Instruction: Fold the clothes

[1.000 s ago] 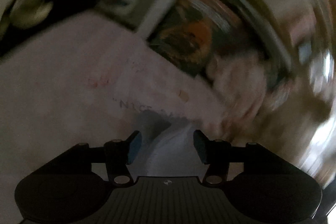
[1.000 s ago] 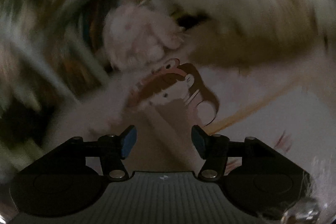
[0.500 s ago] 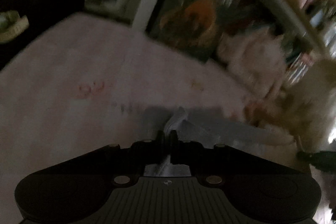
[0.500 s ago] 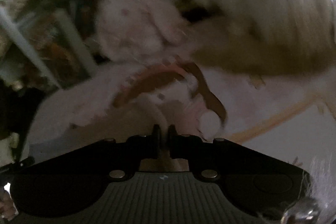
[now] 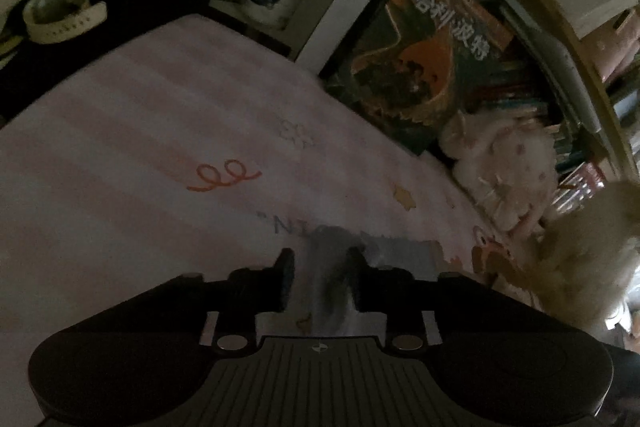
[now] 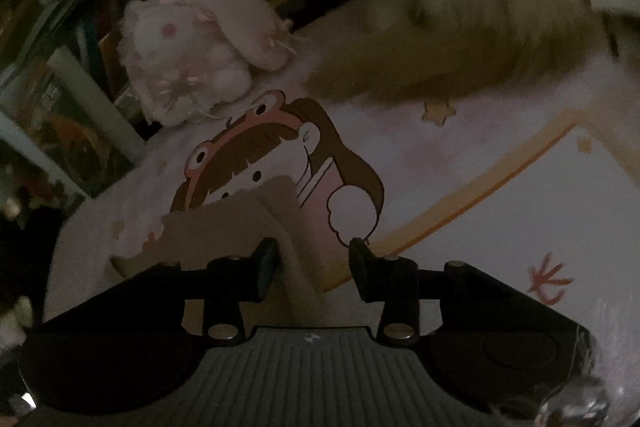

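- The left gripper [image 5: 320, 267] hovers low over a bed sheet [image 5: 140, 155], pale pink with faint stripes, an orange squiggle [image 5: 224, 179] and some grey lettering on it.
- Its jaws stand parted, and a ridge of the pale grey garment [image 5: 332, 291] rises between them; I cannot tell whether either finger touches the cloth.
- The right gripper [image 6: 312, 263] is also spread apart, with a raised fold of the same garment [image 6: 240, 227] running up between its fingers, closer to the left finger than to the other one.
- From the right wrist view the garment looks beige-grey and lies partly over a cartoon girl's face [image 6: 260, 163] printed on the sheet, covering its lower part.
- A fluffy pink plush rabbit [image 6: 192, 55] sits at the far edge of the bed, against a shelf of books [image 5: 448, 47].
- A large, blurred mass of cream-coloured fur [image 6: 440, 7] fills the upper right of the right wrist view; I cannot make out what it is.
- The room is dim.
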`<action>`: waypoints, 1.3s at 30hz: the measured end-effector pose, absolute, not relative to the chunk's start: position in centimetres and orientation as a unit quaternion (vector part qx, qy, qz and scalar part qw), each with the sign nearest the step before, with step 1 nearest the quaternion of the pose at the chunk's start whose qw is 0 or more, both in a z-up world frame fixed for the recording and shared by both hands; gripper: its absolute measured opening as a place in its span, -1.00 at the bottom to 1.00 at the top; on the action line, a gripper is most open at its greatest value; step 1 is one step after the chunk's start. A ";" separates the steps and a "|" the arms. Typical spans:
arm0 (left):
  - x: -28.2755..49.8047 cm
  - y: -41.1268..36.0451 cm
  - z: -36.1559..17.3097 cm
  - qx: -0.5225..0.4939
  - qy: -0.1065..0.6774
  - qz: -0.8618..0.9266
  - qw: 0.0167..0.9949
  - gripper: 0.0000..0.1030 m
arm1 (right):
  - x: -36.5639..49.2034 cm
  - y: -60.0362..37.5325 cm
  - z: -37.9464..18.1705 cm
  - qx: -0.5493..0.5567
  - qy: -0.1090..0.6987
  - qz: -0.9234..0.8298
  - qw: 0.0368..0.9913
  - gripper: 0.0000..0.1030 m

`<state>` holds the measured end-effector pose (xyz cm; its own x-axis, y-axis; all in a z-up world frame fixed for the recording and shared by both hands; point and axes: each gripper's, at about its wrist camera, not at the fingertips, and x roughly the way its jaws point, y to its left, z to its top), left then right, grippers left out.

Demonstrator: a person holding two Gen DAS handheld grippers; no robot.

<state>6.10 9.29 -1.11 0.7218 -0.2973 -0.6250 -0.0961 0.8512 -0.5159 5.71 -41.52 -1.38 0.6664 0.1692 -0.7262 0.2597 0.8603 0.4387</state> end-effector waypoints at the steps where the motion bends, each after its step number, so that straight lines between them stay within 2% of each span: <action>1: 5.7 9.5 -0.8 -0.267 0.366 -0.056 0.890 -0.20 | 5.2 -41.2 -0.8 0.246 0.402 -0.023 0.882 -0.15; 2: 5.3 9.6 -0.5 -0.264 0.363 -0.057 0.892 -0.15 | 4.7 -40.7 -0.1 0.227 0.397 -0.019 0.889 0.01; 5: 3.8 9.1 0.4 -0.246 0.356 -0.062 0.899 0.08 | 2.9 -39.2 1.5 0.170 0.379 -0.003 0.910 0.33; 7: 2.9 8.4 0.9 -0.229 0.354 -0.069 0.904 0.19 | 1.8 -38.0 2.2 0.138 0.374 0.005 0.917 0.45; 11: 1.4 6.4 1.7 -0.188 0.351 -0.076 0.914 0.28 | 0.1 -35.9 2.7 0.099 0.373 0.018 0.922 0.63; 16: -0.5 3.8 2.6 -0.138 0.345 -0.084 0.925 0.48 | -1.3 -33.5 2.8 0.071 0.378 0.054 0.922 0.65; 25: -2.9 -1.1 3.1 -0.110 0.345 -0.062 0.930 0.59 | -1.6 -32.8 2.5 0.015 0.385 0.127 0.914 0.69; 35: -4.9 -9.7 3.7 -0.095 0.358 -0.011 0.929 0.63 | -1.8 -37.3 2.1 -0.018 0.393 0.202 0.897 0.70; 39: -5.9 -12.8 3.6 -0.094 0.361 0.009 0.928 0.72 | -2.0 -39.8 1.7 -0.023 0.395 0.226 0.890 0.70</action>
